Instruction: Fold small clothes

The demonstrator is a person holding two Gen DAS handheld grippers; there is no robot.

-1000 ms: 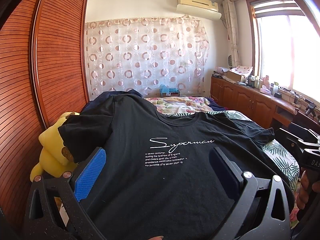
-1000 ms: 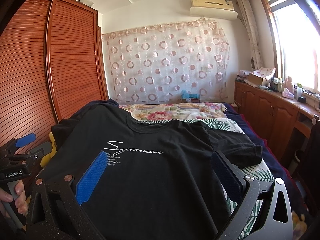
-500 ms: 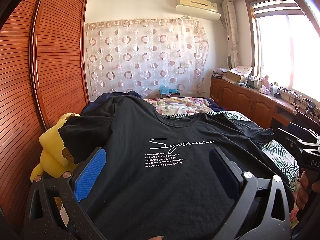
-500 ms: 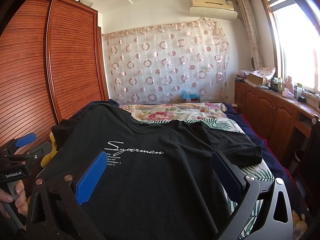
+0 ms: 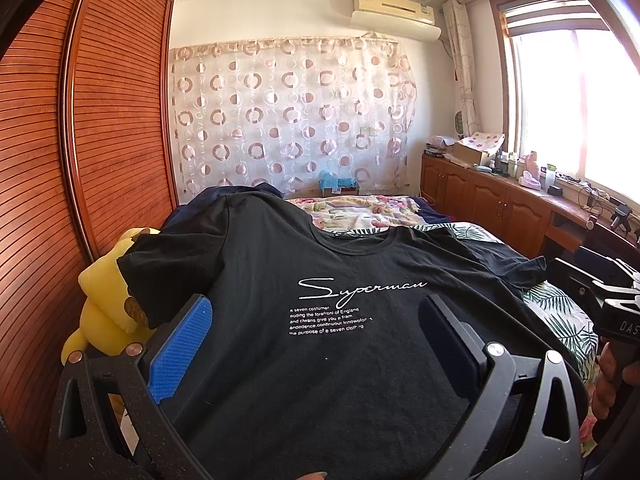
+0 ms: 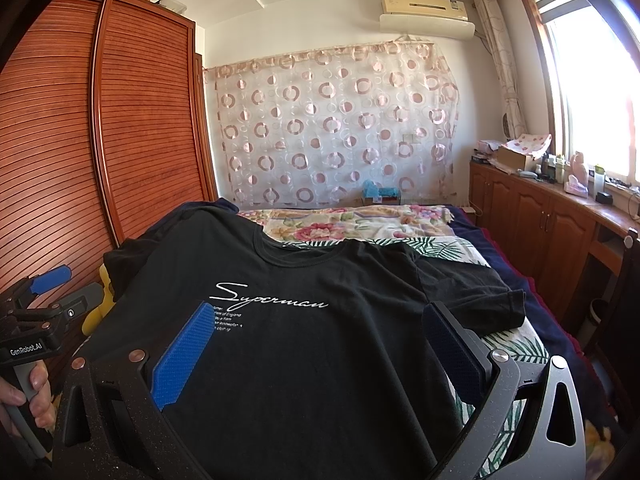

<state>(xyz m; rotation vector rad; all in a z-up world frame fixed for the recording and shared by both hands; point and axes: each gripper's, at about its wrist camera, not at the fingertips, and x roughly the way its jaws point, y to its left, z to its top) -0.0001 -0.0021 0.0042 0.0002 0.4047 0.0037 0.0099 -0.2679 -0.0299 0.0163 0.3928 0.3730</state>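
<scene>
A black T-shirt with white "Superman" print lies spread face up on the bed, collar away from me, sleeves out to both sides. It also shows in the right wrist view. My left gripper is open and empty, held just above the shirt's lower half, near its left side. My right gripper is open and empty above the shirt's lower right part. The left gripper also shows at the left edge of the right wrist view. The shirt's hem is hidden under the gripper bodies.
A yellow plush toy sits between the bed's left edge and the wooden slatted wardrobe. A floral quilt lies beyond the shirt. Leaf-print bedding shows at the right. Wooden cabinets run under the window.
</scene>
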